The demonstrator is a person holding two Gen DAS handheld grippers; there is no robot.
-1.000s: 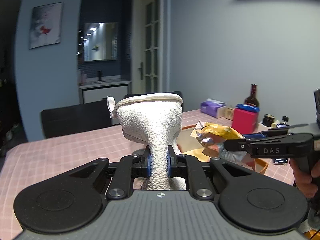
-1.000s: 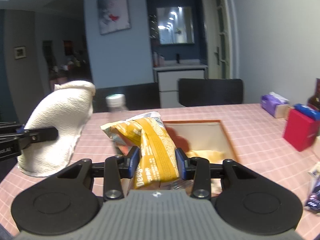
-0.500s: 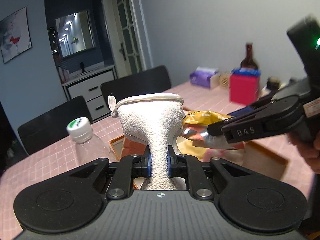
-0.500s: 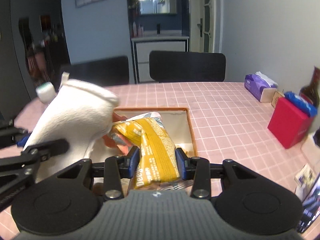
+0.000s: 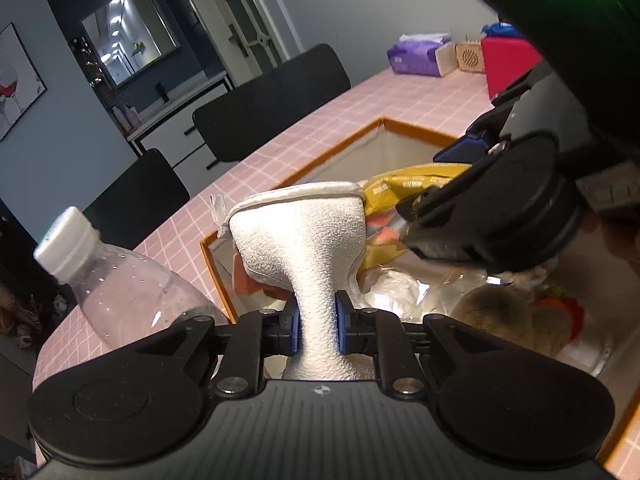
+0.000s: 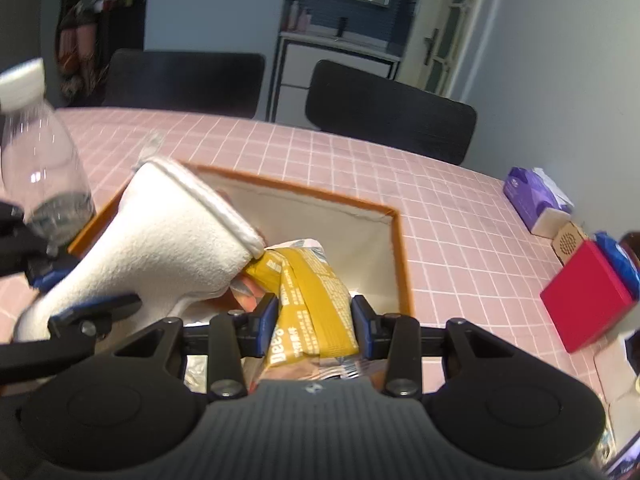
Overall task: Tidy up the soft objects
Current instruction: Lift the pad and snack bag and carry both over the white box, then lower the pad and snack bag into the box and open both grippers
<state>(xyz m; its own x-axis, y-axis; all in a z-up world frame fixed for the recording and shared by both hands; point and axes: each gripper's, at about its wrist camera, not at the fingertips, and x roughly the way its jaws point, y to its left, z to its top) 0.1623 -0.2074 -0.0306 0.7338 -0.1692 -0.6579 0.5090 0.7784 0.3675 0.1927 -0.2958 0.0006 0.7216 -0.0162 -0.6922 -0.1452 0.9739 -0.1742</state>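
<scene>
Towel (image 5: 304, 240) first: the white folded cloth is clamped at its narrow waist between the closed jaws of the left gripper (image 5: 318, 330), and it flares upward and away from the fingers, its hemmed top edge tipped toward the far side. In the right wrist view the same towel (image 6: 176, 248) leans in from the left, its rim touching the yellow snack bag (image 6: 316, 304). That bag is pinched across its width by the right gripper (image 6: 314, 322), jaws pressed on both sides, with the bag's long axis running forward along the fingers.

Just below and ahead of both tools sits the bin (image 6: 394, 240), an orange-rimmed box with a pale lining; crinkled foil and other soft items (image 5: 500, 312) already lie in its near part. Both held things hang over the opening, the towel over the left portion, the bag more toward the middle. The move to come looks like a release downward, and since the towel overlaps the bag's far end, whichever drops first may drag the other. The right gripper seems deeper over the opening, so I judge the bag is better placed to go first.

Beside the bin's left wall stands a clear bottle (image 5: 120, 288), close to the left gripper. Farther off on the pink table (image 6: 460, 208) lie a tissue pack (image 6: 532, 196) and a red box (image 6: 588, 300).
</scene>
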